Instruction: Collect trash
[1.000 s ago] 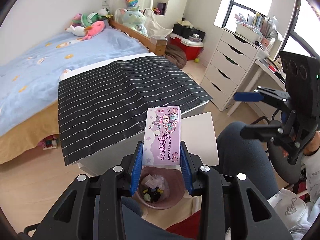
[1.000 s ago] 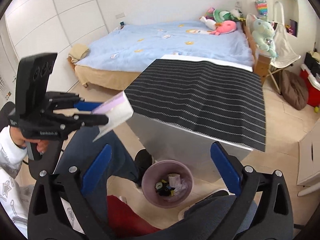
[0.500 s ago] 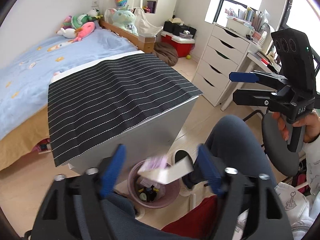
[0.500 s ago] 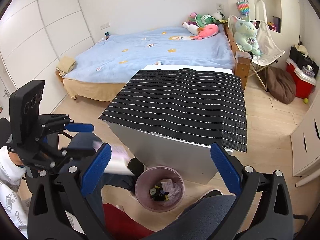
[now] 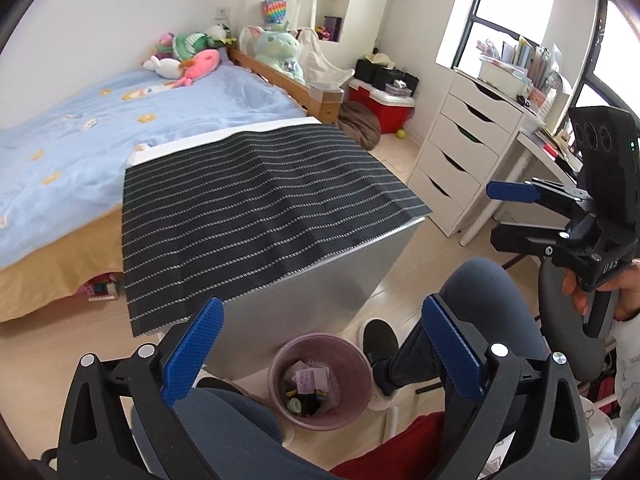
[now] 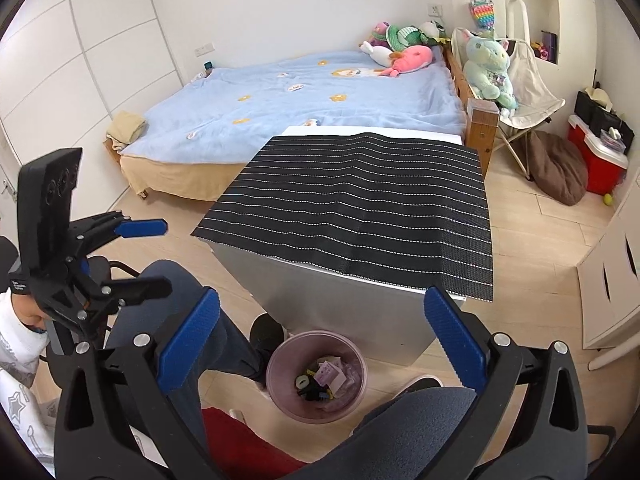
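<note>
Below, both hand-held grippers — left [image 5: 320, 344], right [image 6: 320, 340] — gape empty over the pink bin [image 5: 320, 380] (purple box [image 5: 306, 380] inside), beside the striped-mat counter [image 5: 320, 276].

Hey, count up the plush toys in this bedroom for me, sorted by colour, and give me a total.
Pink fish plush: 1
White plush: 1
Green plush: 1
Purple plush: 1
Mint unicorn plush on the chair: 1
Total: 5 clearly countable; one more beside the green plush is too small to tell apart.
</note>
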